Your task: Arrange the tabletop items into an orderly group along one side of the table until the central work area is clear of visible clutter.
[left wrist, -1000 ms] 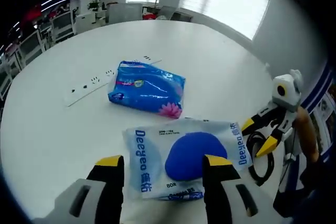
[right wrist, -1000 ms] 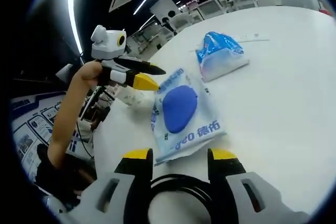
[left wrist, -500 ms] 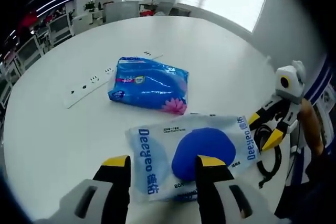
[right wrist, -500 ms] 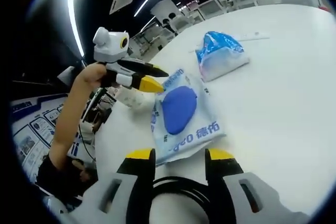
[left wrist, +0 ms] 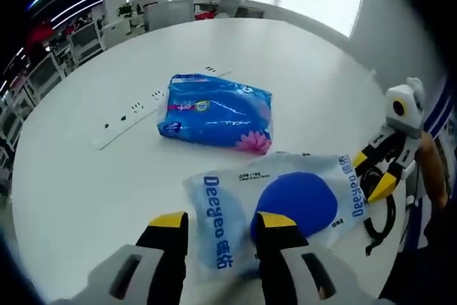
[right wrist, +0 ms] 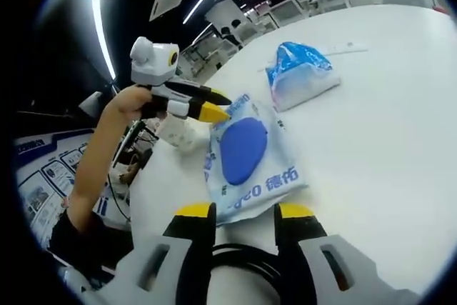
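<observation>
So the wet wipes pack point(left wrist: 282, 208) was a soft, flat plastic pouch, white with "Deegeo" printed in blue and a big blue oval flap in the middle. My guess: light, floppy and a bit slick, so it'd sag if pinched at a corner. An edge or the sealed end seam looked like the sane place to grab, not the flap. It lay on the white table point(left wrist: 86, 183) right at the left gripper point(left wrist: 221, 221) tips, near edge sitting between the two yellow-tipped jaws. The jaws were fairly close together around that edge, but I couldn't tell if they'd actually clamped it or were just straddling it.

Beyond the jaws, further out, sat the blue tissue pack point(left wrist: 216, 111), crinkly blue film with a pink flower print, puffy and squashy, probably easy to squeeze anywhere. To its left was a white power strip point(left wrist: 136, 113), stiff and flat.

Off to the right of the jaws the right gripper point(left wrist: 376, 173) hung over a black cable point(left wrist: 382, 212) near the table rim.

In the right gripper view, the right gripper point(right wrist: 243, 213) had its jaws partly apart with the black cable point(right wrist: 239, 255) looped between them, touching or not I couldn't say. The wipes pack point(right wrist: 246, 155) lay just past its tips, the left gripper point(right wrist: 207, 105) at the pack's left edge.
</observation>
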Action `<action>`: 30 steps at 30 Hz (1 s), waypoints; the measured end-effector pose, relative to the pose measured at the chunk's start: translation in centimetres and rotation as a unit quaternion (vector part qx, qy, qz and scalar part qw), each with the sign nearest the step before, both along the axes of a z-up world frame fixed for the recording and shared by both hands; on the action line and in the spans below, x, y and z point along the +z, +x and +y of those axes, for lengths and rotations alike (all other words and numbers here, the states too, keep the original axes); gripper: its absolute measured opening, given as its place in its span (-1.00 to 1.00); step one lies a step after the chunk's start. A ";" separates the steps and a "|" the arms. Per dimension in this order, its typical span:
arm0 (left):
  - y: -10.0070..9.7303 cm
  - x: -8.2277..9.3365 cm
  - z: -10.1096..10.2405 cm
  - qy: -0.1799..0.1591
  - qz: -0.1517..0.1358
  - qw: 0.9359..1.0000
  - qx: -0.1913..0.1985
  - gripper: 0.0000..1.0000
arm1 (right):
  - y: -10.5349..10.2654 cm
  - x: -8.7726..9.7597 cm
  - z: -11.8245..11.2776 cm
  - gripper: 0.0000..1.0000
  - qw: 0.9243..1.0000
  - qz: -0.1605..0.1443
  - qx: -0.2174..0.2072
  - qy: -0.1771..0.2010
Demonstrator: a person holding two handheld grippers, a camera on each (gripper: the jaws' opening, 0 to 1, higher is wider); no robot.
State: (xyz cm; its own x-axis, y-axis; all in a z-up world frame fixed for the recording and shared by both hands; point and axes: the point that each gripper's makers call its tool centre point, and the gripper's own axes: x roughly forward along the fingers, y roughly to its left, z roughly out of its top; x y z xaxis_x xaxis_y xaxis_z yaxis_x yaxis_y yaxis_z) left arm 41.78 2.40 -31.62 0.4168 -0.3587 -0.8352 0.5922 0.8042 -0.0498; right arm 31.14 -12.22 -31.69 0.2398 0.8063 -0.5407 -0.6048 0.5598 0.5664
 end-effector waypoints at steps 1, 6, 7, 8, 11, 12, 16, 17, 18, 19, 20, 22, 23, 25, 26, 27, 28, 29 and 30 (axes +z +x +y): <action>0.0 0.0 0.0 0.000 0.001 1.000 0.000 -0.28 | 0.1 -0.1 0.0 -0.40 1.000 0.000 0.000 0.000; -0.5 -0.5 -0.1 0.003 0.011 1.000 -0.001 -0.34 | 0.0 -0.3 0.1 -0.44 1.000 0.000 0.002 0.000; -0.6 -0.5 -0.1 0.005 0.012 1.000 -0.003 -0.37 | 0.0 -0.3 0.2 -0.45 1.000 0.001 0.002 0.002; -0.6 -0.6 0.0 0.006 0.012 1.000 -0.002 -0.38 | -0.1 -0.3 0.2 -0.46 1.000 0.001 0.001 0.004; -0.7 -0.7 0.1 0.009 0.015 1.000 -0.003 -0.43 | -0.2 -0.4 0.4 -0.49 1.000 0.001 0.002 0.003; -0.8 -0.8 0.2 0.012 0.015 1.000 -0.004 -0.45 | -0.2 -0.4 0.4 -0.49 1.000 0.001 0.002 0.003; -0.8 -1.0 0.2 0.020 0.017 1.000 -0.004 -0.50 | -0.1 -0.4 0.4 -0.51 1.000 0.004 0.000 0.009; -0.8 -1.1 0.3 0.025 0.016 1.000 -0.006 -0.50 | -0.1 -0.4 0.4 -0.52 1.000 0.006 -0.002 0.012; -0.8 -1.2 0.3 0.029 0.016 0.999 -0.007 -0.50 | 0.0 -0.4 0.4 -0.52 1.000 0.006 -0.002 0.014; -0.8 -1.3 0.3 0.033 0.016 0.999 -0.009 -0.51 | 0.0 -0.5 0.4 -0.53 1.000 0.007 -0.003 0.015; -0.8 -1.3 0.2 0.032 0.017 0.999 -0.010 -0.53 | 0.0 -0.5 0.5 -0.54 1.000 0.009 -0.004 0.017; -0.9 -1.5 -0.1 0.034 0.017 0.999 -0.012 -0.54 | 0.0 -0.5 0.5 -0.55 1.000 0.010 -0.003 0.018; -1.0 -1.5 -0.2 0.038 0.016 0.999 -0.015 -0.54 | -0.1 -0.5 0.5 -0.56 1.000 0.012 -0.004 0.021; -1.1 -1.3 -0.1 0.043 0.017 0.999 -0.017 -0.57 | 0.0 -0.4 0.5 -0.57 1.000 0.014 -0.005 0.024; -1.1 -1.2 0.0 0.048 0.015 0.999 -0.018 -0.59 | 0.2 -0.3 0.5 -0.58 1.000 0.013 -0.007 0.026; -1.1 -1.2 0.0 0.049 0.014 0.999 -0.019 -0.61 | 0.2 -0.3 0.5 -0.60 1.000 0.013 -0.008 0.026; -1.1 -1.1 0.1 0.048 0.014 0.999 -0.019 -0.62 | 0.3 -0.3 0.5 -0.61 0.999 0.014 -0.010 0.028; -1.1 -1.0 0.2 0.049 0.014 0.999 -0.018 -0.64 | 0.4 -0.3 0.5 -0.63 0.999 0.016 -0.012 0.031; -1.1 -1.0 0.3 0.050 0.013 0.998 -0.019 -0.66 | 0.5 -0.3 0.5 -0.64 0.999 0.016 -0.012 0.031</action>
State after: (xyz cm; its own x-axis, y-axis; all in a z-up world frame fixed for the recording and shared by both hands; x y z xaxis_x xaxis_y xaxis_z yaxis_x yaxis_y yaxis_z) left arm 40.70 2.68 -32.63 0.3820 -0.2875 -0.8783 0.6225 0.7825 0.0146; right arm 31.63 -11.72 -31.97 0.2436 0.8330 -0.4968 -0.5728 0.5369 0.6193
